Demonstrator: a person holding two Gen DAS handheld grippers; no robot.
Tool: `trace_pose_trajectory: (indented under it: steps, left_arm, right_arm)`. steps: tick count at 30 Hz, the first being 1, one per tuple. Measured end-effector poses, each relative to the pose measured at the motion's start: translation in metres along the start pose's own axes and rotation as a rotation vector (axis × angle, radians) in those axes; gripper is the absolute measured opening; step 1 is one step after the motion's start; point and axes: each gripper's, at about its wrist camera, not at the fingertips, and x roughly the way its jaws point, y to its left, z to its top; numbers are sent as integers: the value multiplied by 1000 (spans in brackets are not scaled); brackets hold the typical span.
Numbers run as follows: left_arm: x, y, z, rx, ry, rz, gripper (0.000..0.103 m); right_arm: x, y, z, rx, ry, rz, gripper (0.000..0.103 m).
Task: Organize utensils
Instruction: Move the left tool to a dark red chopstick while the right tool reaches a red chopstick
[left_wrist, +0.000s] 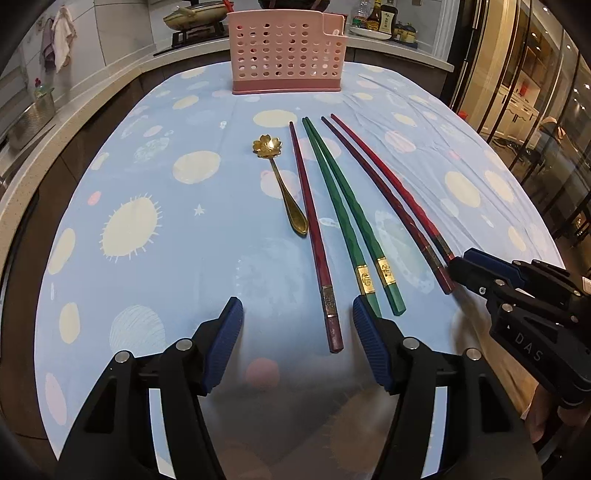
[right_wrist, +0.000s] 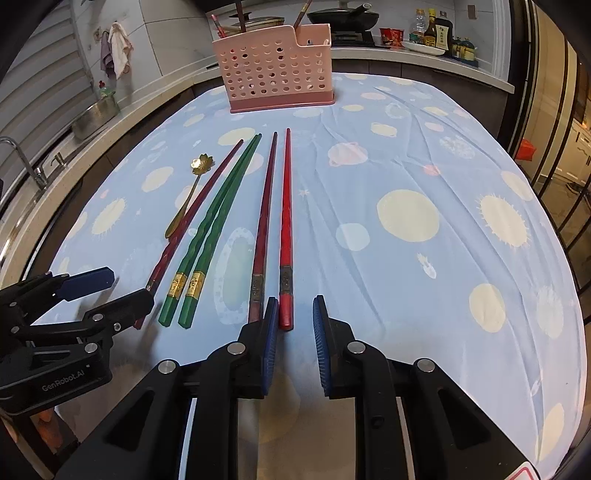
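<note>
My right gripper (right_wrist: 291, 325), fingers parted and grasping nothing, lines up nearest the bright red faceted chopstick (right_wrist: 285, 236) at frame centre, its long axis running straight toward the pink perforated plastic holder (right_wrist: 275, 72).

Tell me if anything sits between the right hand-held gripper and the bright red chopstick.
Nothing visible does. The right hand-held gripper is open with the red chopstick end just ahead of its fingertips, bare tablecloth around it.

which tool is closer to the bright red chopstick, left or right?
Right. The right tool is open with the bright red chopstick end just ahead of its fingertips. The left tool sits farther left, by the green pair.
</note>
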Motion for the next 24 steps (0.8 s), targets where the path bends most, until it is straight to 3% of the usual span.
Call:
trace_pose_trajectory:
  steps: [7,19,24]
  left_arm:
    - [3,0,-2,1,4,8,49]
    - [1,-2,-2,-9,12,-77,8]
    - [-2,1,-3,-29,20,-103,7]
  right_arm:
    - [0,-1,-2,-4,-5,-5,14]
    - [-1,-3,-3,0,-10,1,7]
    - [-4,-4,-3,6,-13,7,7]
